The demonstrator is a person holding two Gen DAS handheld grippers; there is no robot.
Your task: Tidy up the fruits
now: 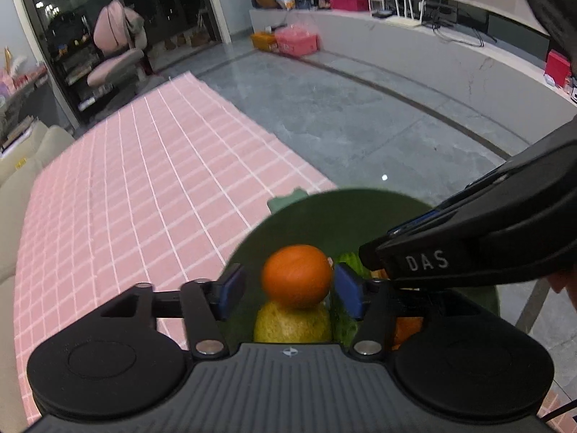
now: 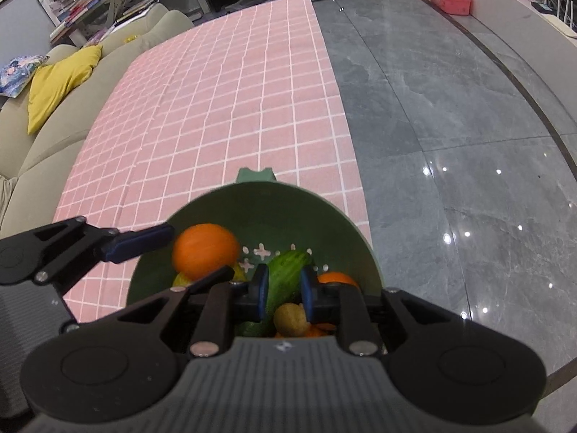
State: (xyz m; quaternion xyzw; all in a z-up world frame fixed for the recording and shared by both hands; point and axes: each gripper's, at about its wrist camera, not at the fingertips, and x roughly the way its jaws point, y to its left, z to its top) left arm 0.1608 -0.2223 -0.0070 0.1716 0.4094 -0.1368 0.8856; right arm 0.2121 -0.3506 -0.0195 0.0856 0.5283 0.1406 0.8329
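Note:
A green bowl (image 2: 324, 213) with cross-shaped drain holes stands near the right edge of the pink checked tablecloth (image 2: 223, 101). In the left wrist view my left gripper (image 1: 292, 288) is open over the bowl (image 1: 324, 216), with an orange (image 1: 296, 276) between its blue pads, blurred and touching neither; a yellow fruit (image 1: 292, 324) lies below. My right gripper (image 2: 285, 294) has its pads around a green cucumber (image 2: 286, 270) in the bowl. A small brownish fruit (image 2: 290, 319) and another orange (image 2: 335, 278) lie beside it. The left gripper's fingers (image 2: 137, 241) show at left in the right wrist view.
The tablecloth (image 1: 126, 198) stretches away to the left. A beige sofa (image 2: 43, 137) with a yellow cushion (image 2: 57, 83) runs along its far side. Grey tiled floor (image 2: 450, 108) lies to the right. The right gripper's body (image 1: 487, 238) crosses the left wrist view.

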